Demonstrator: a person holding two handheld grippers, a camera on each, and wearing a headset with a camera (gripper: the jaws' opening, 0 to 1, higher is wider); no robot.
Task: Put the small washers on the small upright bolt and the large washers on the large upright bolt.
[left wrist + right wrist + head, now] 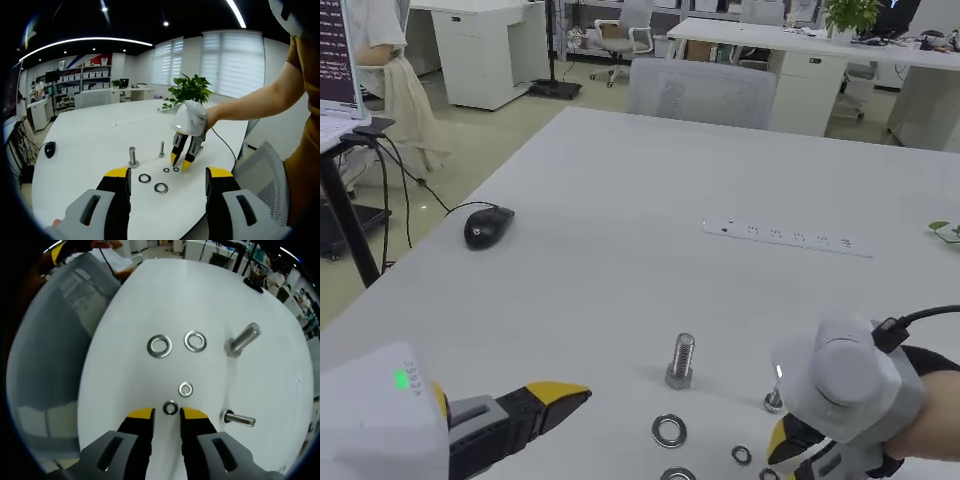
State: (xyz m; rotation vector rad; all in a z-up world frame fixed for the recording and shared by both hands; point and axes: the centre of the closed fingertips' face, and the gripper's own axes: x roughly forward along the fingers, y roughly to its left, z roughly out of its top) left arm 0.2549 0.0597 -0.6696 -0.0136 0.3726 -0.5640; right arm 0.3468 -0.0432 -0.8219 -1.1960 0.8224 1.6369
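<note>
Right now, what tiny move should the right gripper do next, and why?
Probably dip a touch and close on the small washer. The right gripper hangs just above it with its jaws open, one on each side of that washer, which lies flat. It holds nothing, and the small bolt stands close by, so gripping this washer looks like the natural first step.

The left hand-held gripper [167,172] is held roughly level at the near edge of the desk [620,200], jaws spread wide. The right hand-held gripper [167,414] points steeply down by the same edge, yellow tips slightly parted, with a bare forearm [250,105] behind it.
</note>
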